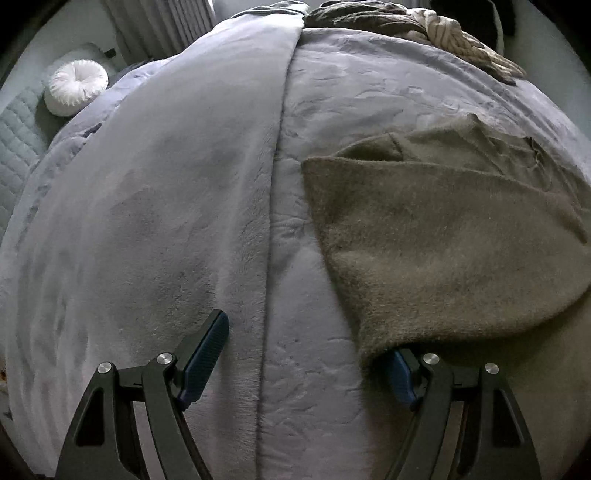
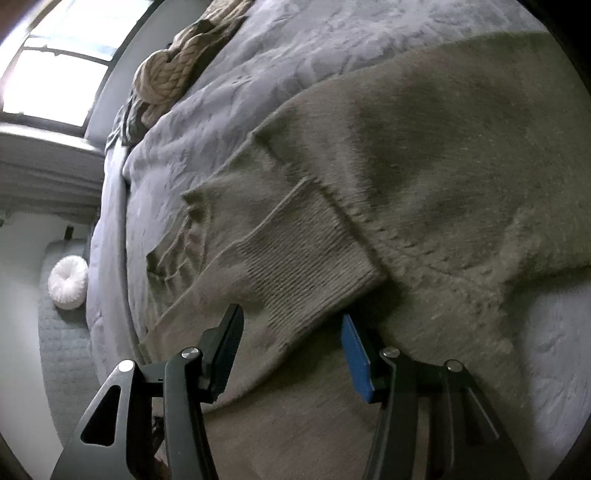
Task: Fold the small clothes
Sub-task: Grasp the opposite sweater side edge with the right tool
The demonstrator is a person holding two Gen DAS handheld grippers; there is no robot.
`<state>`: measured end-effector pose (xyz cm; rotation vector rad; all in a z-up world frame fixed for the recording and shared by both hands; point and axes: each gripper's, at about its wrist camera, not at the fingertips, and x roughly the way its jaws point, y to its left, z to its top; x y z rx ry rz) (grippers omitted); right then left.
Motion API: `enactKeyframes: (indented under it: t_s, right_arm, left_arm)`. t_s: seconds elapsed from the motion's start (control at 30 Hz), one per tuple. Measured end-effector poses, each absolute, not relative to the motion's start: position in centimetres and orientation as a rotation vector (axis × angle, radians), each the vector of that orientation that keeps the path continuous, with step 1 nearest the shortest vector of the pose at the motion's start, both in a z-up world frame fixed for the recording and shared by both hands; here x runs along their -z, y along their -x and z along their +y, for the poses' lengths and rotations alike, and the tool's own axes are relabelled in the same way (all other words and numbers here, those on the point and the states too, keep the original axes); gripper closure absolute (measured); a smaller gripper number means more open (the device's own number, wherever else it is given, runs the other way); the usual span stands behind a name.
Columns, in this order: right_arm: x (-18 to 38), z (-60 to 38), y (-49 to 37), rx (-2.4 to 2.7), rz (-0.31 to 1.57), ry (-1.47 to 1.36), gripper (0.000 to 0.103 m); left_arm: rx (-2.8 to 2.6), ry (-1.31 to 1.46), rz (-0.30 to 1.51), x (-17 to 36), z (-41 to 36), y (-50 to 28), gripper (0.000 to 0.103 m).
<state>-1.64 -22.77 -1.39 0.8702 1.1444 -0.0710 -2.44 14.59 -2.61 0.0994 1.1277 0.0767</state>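
An olive-brown knitted sweater (image 1: 443,229) lies partly folded on the grey bedspread (image 1: 184,184), in the right half of the left wrist view. My left gripper (image 1: 306,354) stands wide open over the bare bedspread. Its left finger (image 1: 207,350) is free, and the sweater's near edge drapes over the tip of its right finger (image 1: 402,380). In the right wrist view the sweater (image 2: 424,147) fills the middle, with a ribbed cuff (image 2: 306,266) folded over it. My right gripper (image 2: 291,347) is open just below that cuff. Its pads (image 2: 356,358) stand apart over the knit and press on nothing.
A heap of brown and striped clothes (image 1: 424,29) lies at the bed's far end, seen as well in the right wrist view (image 2: 173,70). A white round cushion (image 1: 75,86) sits on a quilted mat (image 1: 14,147) beside the bed. A bright window (image 2: 55,74) is at the upper left.
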Motion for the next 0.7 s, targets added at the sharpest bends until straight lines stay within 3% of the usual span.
enactKeyframes:
  t_s: [0.03, 0.07, 0.1, 0.7]
  right_arm:
    - [1.4, -23.0, 1.6, 0.075, 1.142, -0.868, 0.059]
    - [1.2, -23.0, 1.6, 0.088, 1.146, -0.839, 0.085]
    - [1.0, -23.0, 1.5, 0.106, 1.156, -0.795, 0.092]
    - [-3.2, -24.1, 2.6, 0.175, 1.117, -0.569, 0.088]
  left_arm:
    - [-0.078, -0.109, 1.124, 2.7, 14.5, 2.3, 0.024]
    - [-0.083, -0.105, 1.123, 2.8, 14.5, 2.1, 0.024]
    - [-0.085, -0.099, 1.125, 2.8, 14.5, 1.9, 0.024]
    - [-0.035, -0.112, 1.117, -1.8, 15.6, 5.1, 0.023]
